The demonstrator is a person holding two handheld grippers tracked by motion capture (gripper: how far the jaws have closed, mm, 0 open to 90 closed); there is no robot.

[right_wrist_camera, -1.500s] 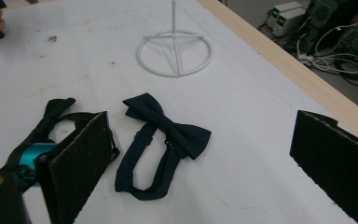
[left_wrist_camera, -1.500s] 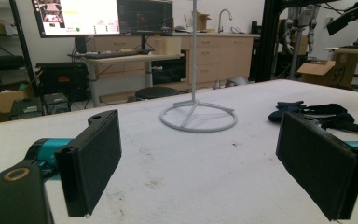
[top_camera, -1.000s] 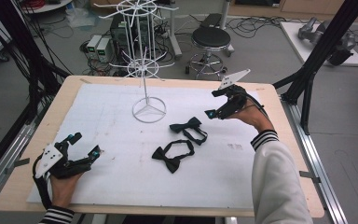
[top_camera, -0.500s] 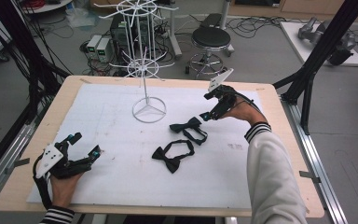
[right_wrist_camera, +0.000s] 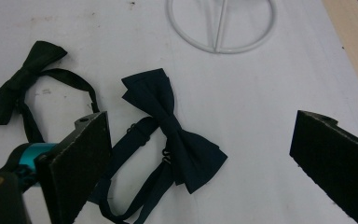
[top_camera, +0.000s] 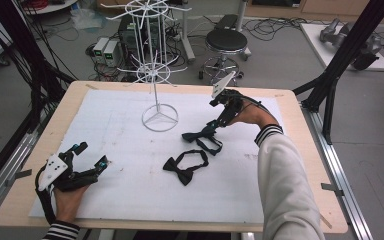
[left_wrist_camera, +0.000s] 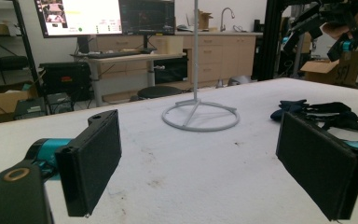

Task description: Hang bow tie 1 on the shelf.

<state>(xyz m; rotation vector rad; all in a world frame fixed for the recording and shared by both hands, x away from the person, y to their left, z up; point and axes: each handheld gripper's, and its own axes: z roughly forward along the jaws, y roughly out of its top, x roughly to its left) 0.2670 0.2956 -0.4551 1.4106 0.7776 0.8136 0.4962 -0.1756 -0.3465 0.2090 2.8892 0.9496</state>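
Two bow ties lie on the white mat [top_camera: 125, 150]: a navy one [top_camera: 203, 138] and a black one [top_camera: 184, 169] in front of it. My right gripper [top_camera: 219, 119] hangs just above the navy tie's right end, jaws wide open and empty. In the right gripper view the navy bow tie [right_wrist_camera: 175, 135] lies between the spread jaws of that gripper [right_wrist_camera: 200, 133], with the black bow tie [right_wrist_camera: 18, 88] off to the left. My left gripper [top_camera: 93, 154] rests open at the front left of the mat; its own view shows the left gripper [left_wrist_camera: 205, 154] holding nothing.
A white wire display rack [top_camera: 156, 75] stands at the back centre on a ring base [top_camera: 159, 119]; the ring base [right_wrist_camera: 221, 28] is just beyond the navy tie. The rack's base [left_wrist_camera: 200, 116] and a bow tie [left_wrist_camera: 317, 112] lie ahead of the left gripper.
My right gripper has moved left and down from the back right of the mat to just over the navy bow tie. The left gripper has stayed put.
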